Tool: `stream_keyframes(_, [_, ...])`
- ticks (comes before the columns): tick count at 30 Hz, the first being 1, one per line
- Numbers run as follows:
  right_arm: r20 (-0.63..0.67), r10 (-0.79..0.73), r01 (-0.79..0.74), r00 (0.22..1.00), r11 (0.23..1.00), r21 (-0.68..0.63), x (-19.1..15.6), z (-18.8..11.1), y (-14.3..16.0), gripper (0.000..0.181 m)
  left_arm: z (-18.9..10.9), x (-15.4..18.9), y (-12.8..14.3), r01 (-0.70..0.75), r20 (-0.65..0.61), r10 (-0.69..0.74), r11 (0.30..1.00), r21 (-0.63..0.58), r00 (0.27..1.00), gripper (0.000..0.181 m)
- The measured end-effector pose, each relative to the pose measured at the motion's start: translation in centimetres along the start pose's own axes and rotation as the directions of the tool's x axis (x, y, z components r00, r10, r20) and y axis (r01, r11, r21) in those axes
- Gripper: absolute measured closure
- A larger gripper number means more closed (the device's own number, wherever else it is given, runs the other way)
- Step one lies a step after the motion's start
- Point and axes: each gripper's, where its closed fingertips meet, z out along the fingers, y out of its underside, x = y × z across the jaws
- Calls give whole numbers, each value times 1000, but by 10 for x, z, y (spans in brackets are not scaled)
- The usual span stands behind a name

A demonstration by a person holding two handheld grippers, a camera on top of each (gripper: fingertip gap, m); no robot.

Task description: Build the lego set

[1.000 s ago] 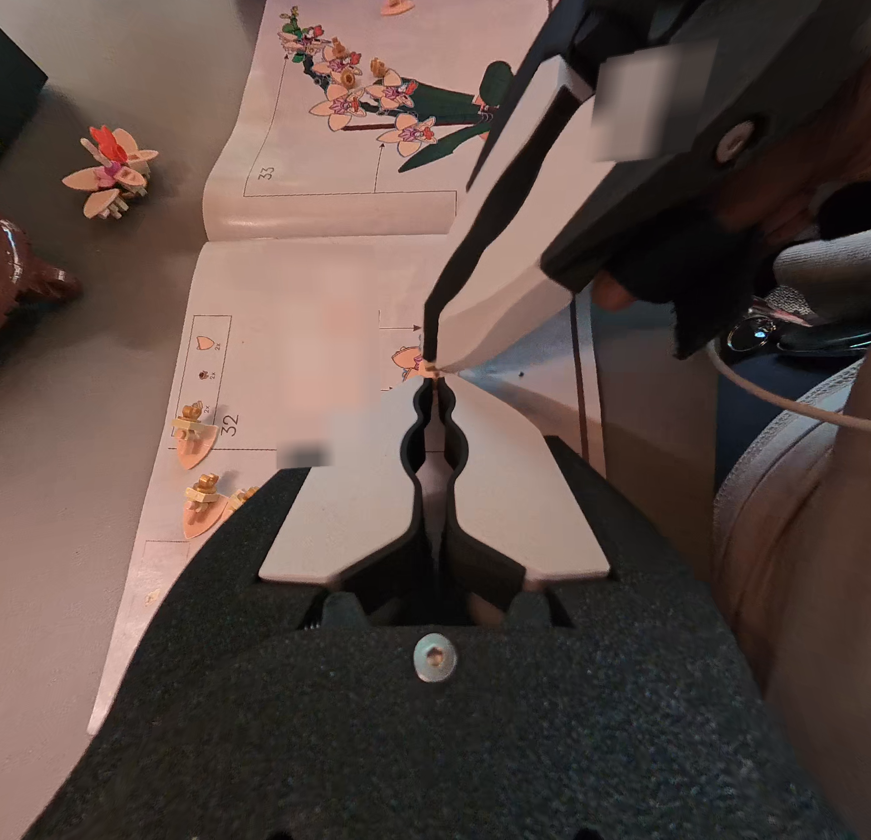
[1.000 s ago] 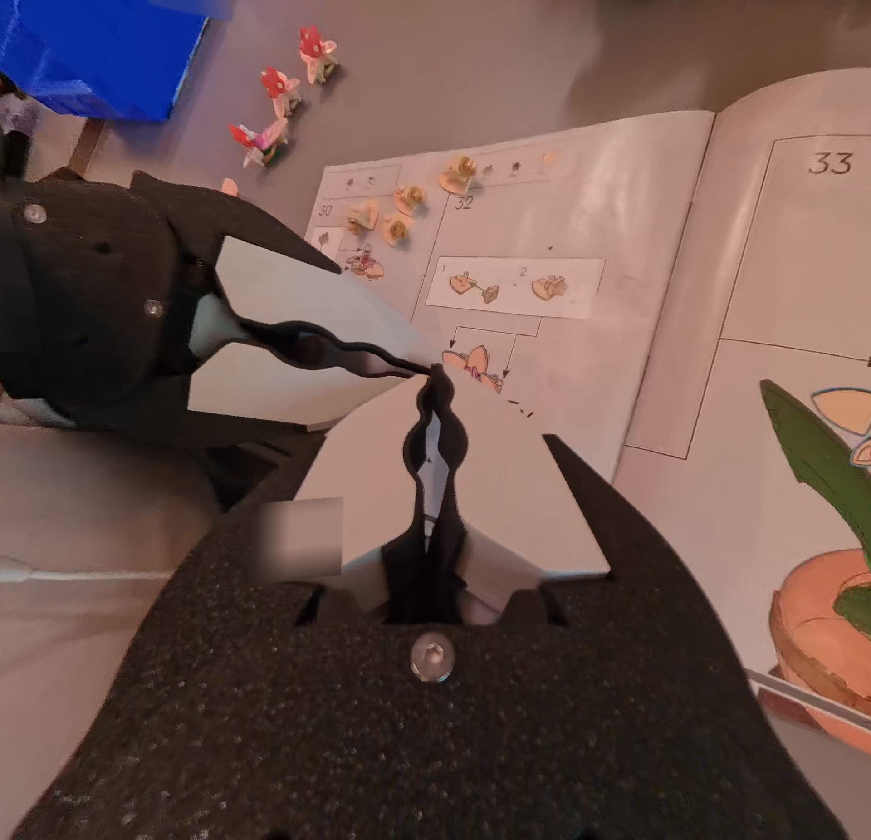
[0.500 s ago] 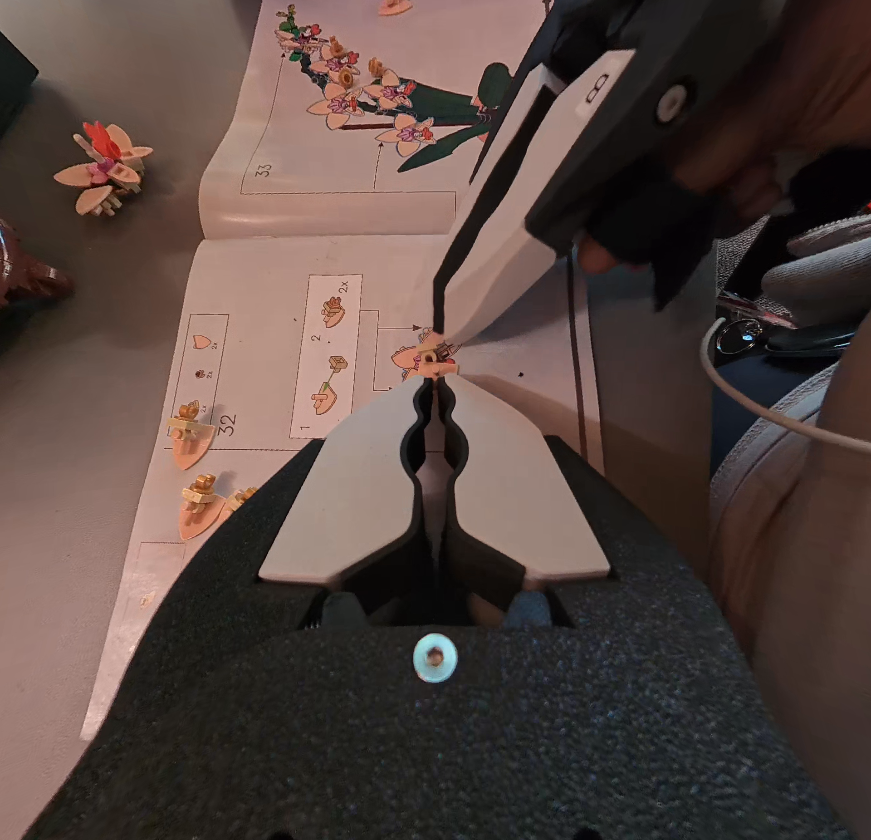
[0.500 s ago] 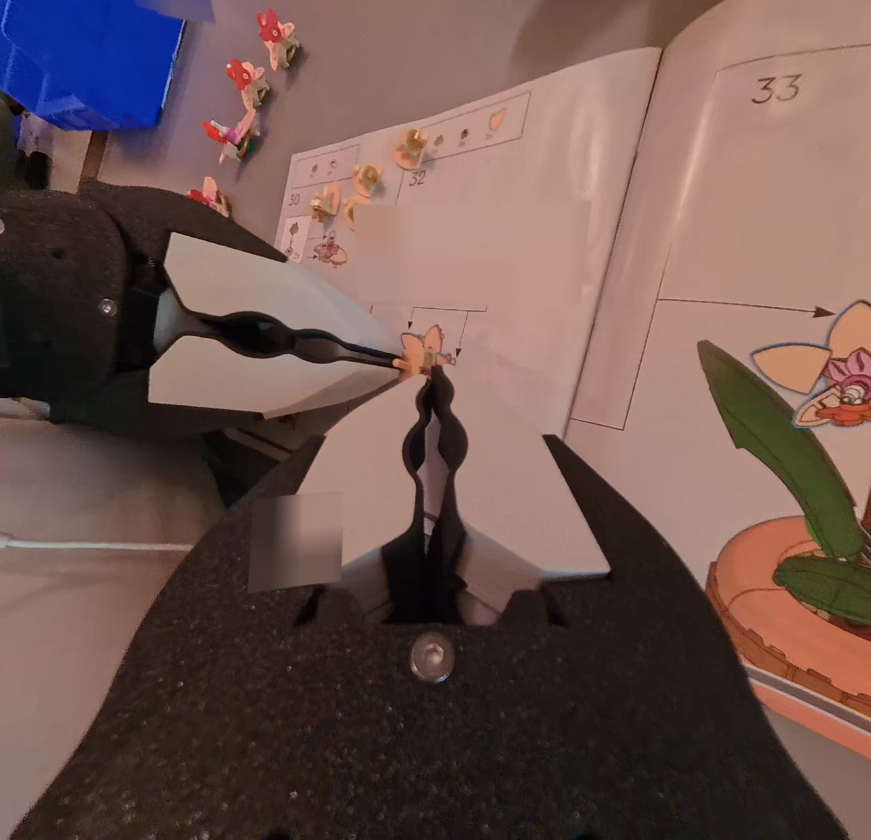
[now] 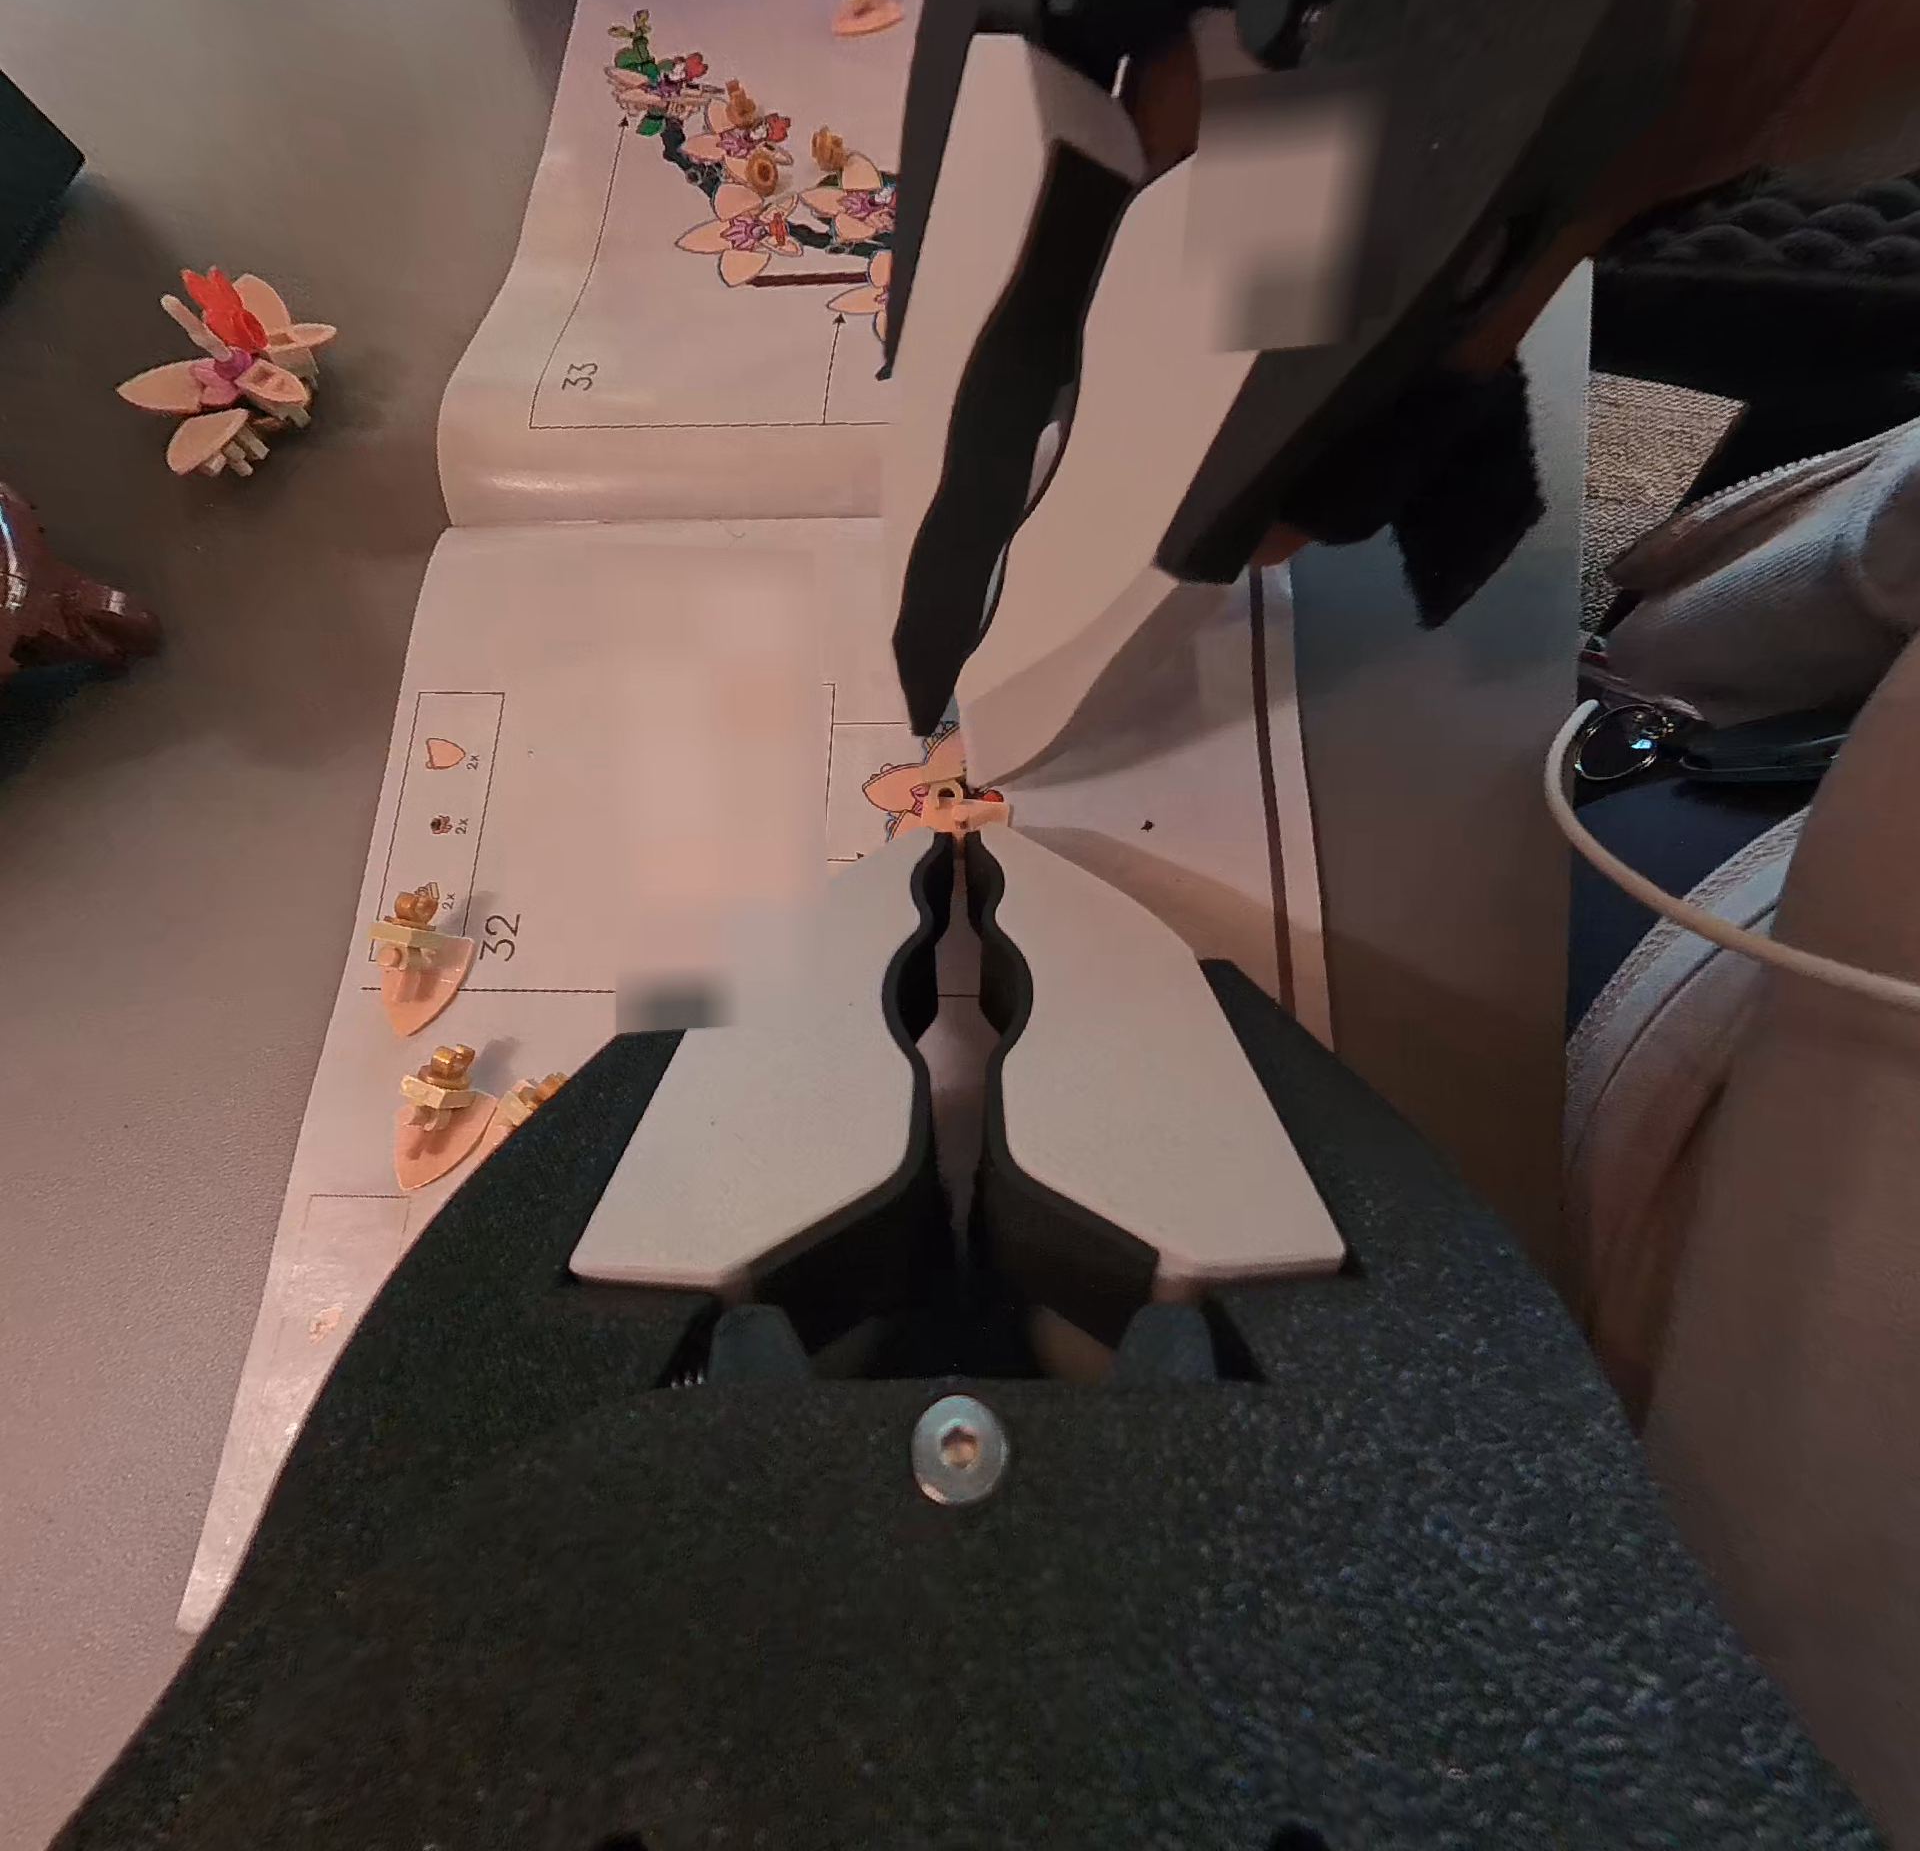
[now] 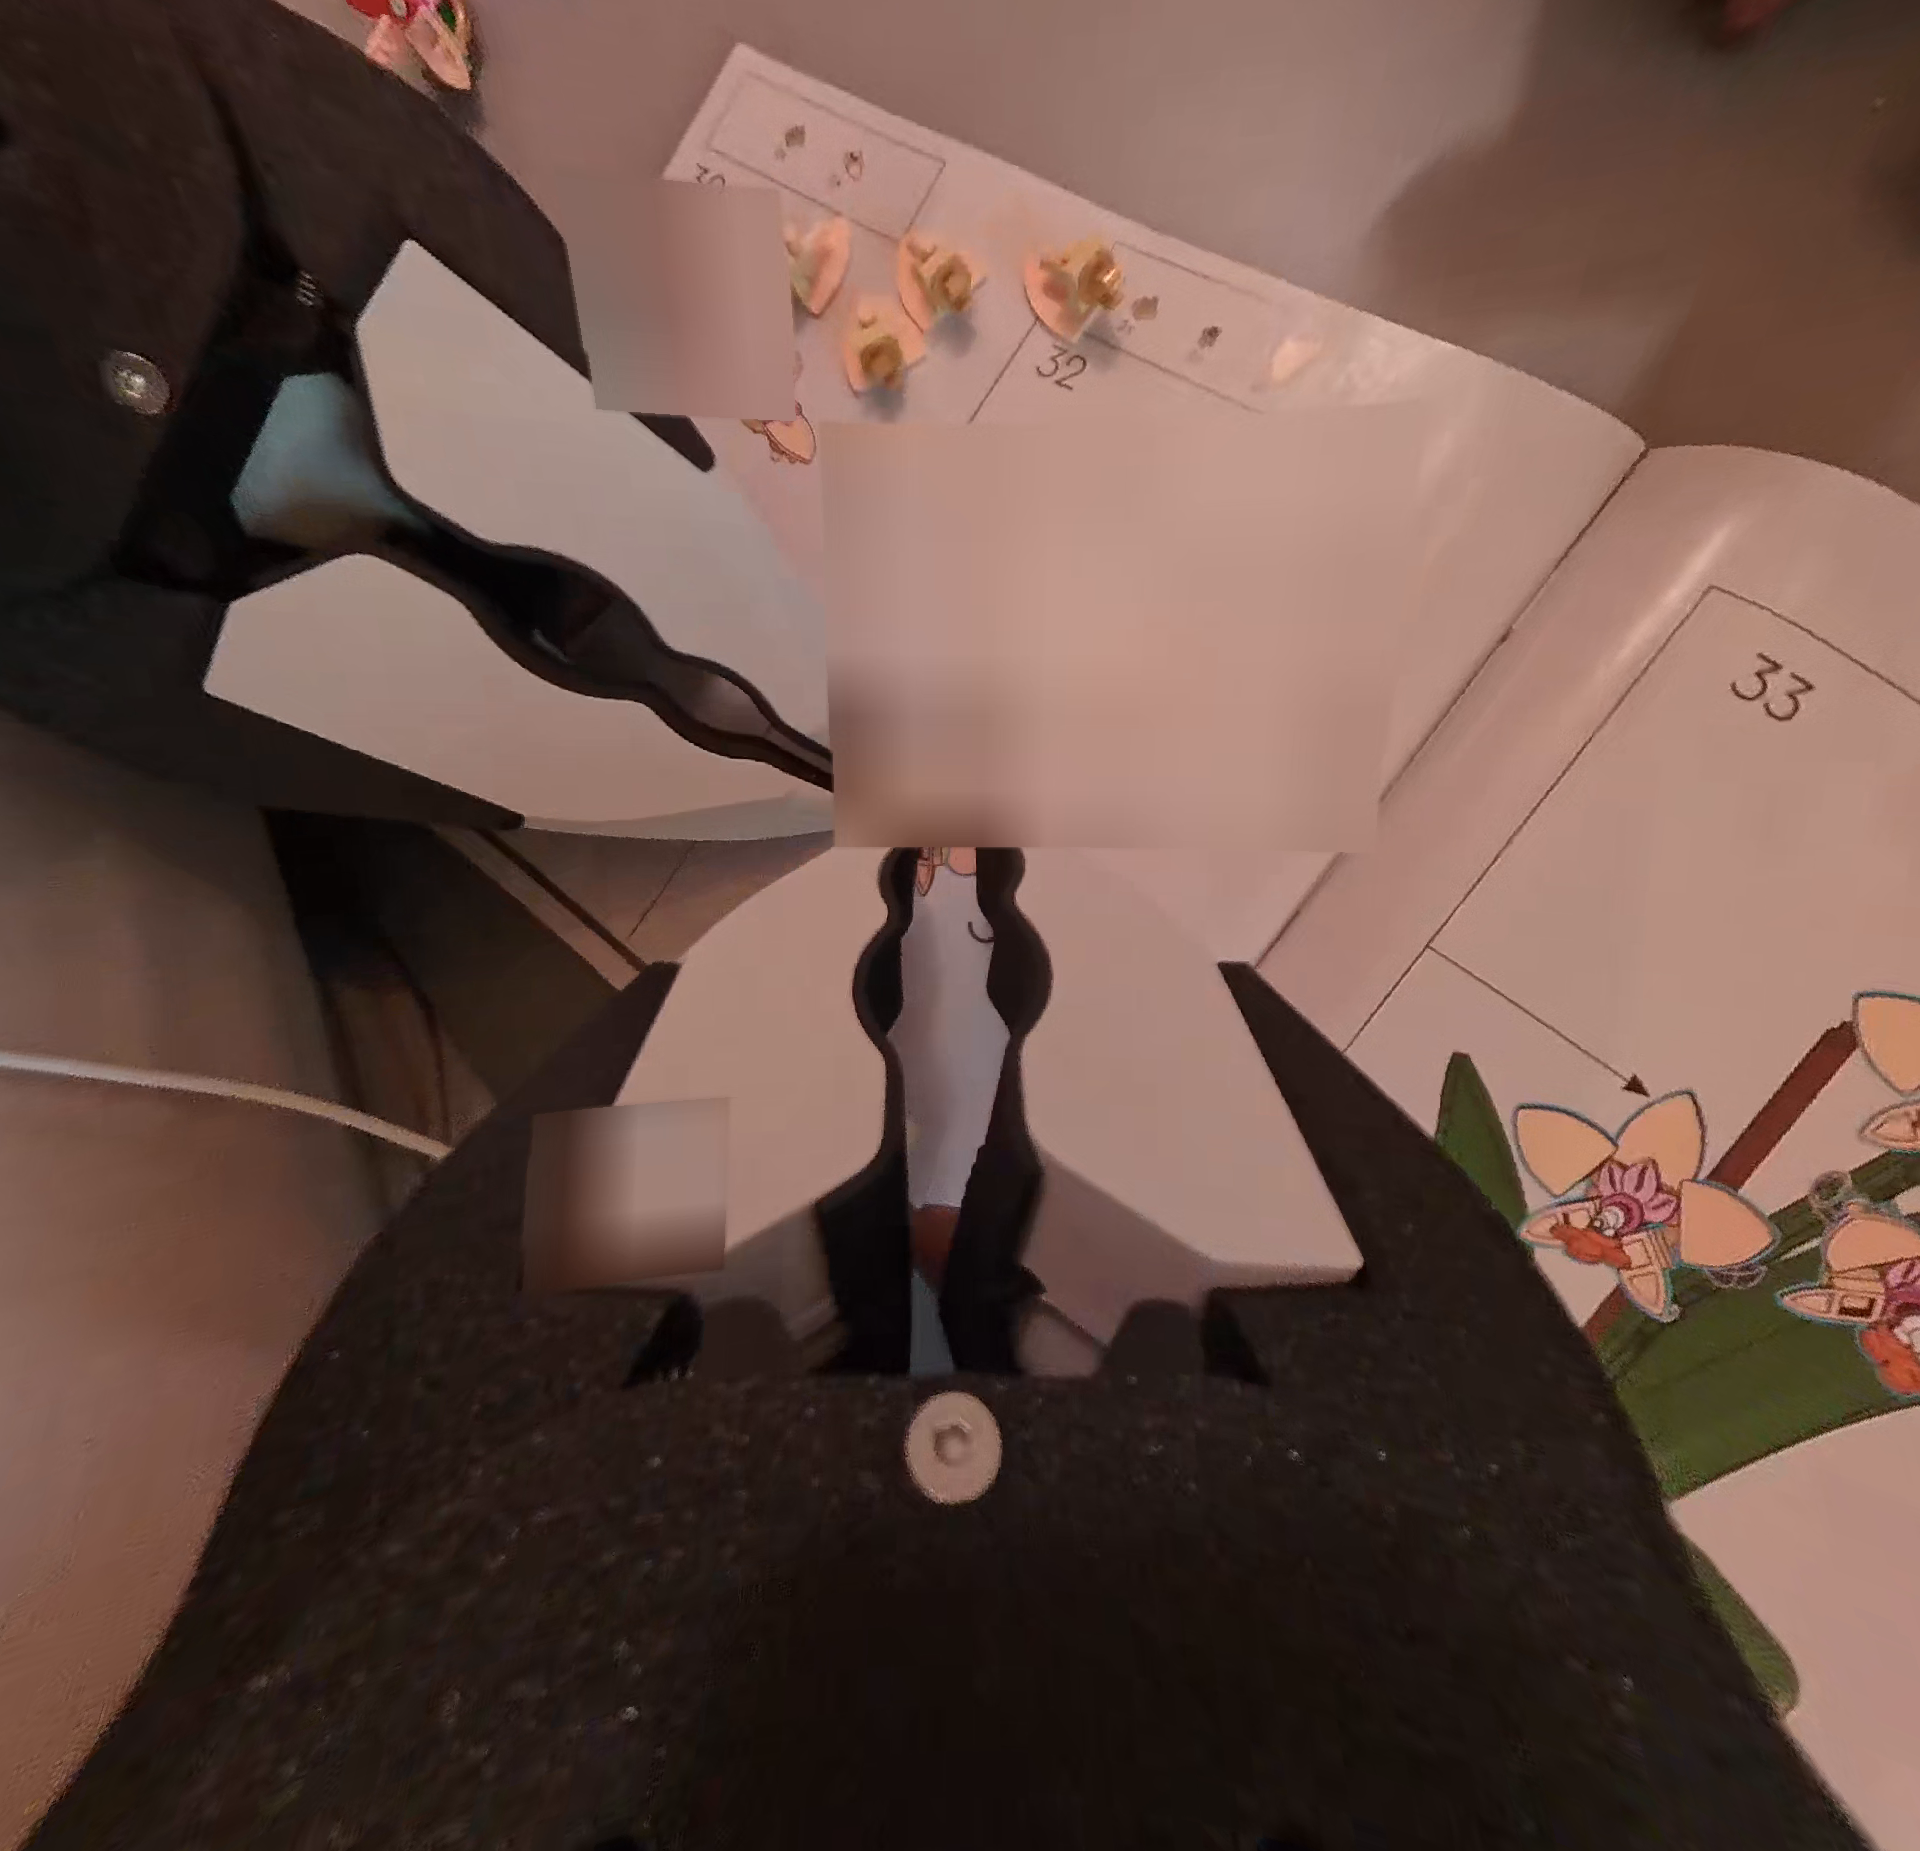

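Right gripper (image 5: 940,726) lifted off crosswise piece (image 5: 964,812) (left-held).

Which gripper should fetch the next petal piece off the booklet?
Right gripper: its fingers look free, though their tips are partly hidden. The left gripper is shut on the small tan piece. Petal pieces lie on the booklet.

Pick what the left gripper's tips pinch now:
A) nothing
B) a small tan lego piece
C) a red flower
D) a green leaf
B: in the left wrist view the left gripper has its jaws shut on a small tan lego piece above the open instruction booklet.
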Motion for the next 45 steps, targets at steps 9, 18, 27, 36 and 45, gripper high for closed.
stream_keyframes(9, [15,44,-45,999,999,26,-4,3,-1,179,0,0,0,-17,17,17,1000,1,1000,179])
stream_keyframes(18, [79,285,-294,955,948,126,-9,1,-1,179,0,-3,0,-21,45,21,1000,-1,999,179])
stream_keyframes(27, [129,356,-373,925,916,148,-11,2,-3,179,0,-2,0,-9,33,9,1000,-1,999,179])
stream_keyframes(36, [70,273,-279,959,954,105,-12,3,-4,179,0,-2,0,10,12,-10,1000,-1,1000,179])
stream_keyframes(45, [10,143,-143,990,987,75,-11,3,-4,179,0,-2,-1,32,-13,-32,999,1,999,179])
